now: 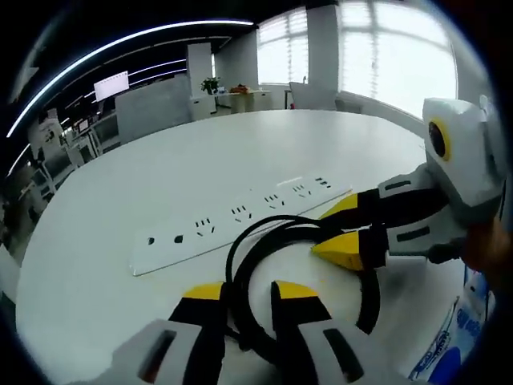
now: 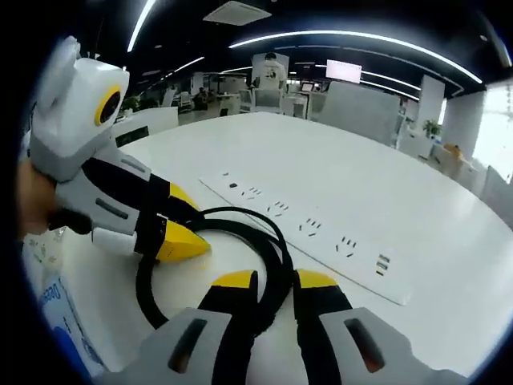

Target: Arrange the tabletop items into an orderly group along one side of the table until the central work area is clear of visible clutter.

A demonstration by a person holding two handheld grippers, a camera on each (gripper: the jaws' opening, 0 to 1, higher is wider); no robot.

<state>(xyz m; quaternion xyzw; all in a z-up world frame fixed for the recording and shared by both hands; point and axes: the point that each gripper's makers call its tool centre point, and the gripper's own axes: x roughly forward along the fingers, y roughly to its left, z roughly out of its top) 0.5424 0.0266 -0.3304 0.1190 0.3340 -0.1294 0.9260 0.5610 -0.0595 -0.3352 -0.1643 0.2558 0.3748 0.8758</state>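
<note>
A long white power strip (image 1: 240, 215) (image 2: 313, 228) lies flat on the white table (image 1: 240, 144) (image 2: 361, 168). Its black cable (image 1: 240, 257) (image 2: 152, 281) curls in a loop in front of it. In the left gripper view, my left gripper (image 1: 250, 293) has its yellow-tipped jaws closed on the looped cable at the near side. My right gripper (image 1: 337, 228) comes in from the right, and the cable passes between its jaws too. In the right gripper view, my right gripper (image 2: 276, 281) pinches the cable, and the left gripper (image 2: 180, 220) reaches in from the left.
A blue and white packet (image 1: 461, 337) (image 2: 52, 305) lies at the table's near edge beside the grippers. A hand (image 1: 489, 241) holds the right gripper. Office desks, chairs and a screen (image 1: 111, 84) stand beyond the table's far edge.
</note>
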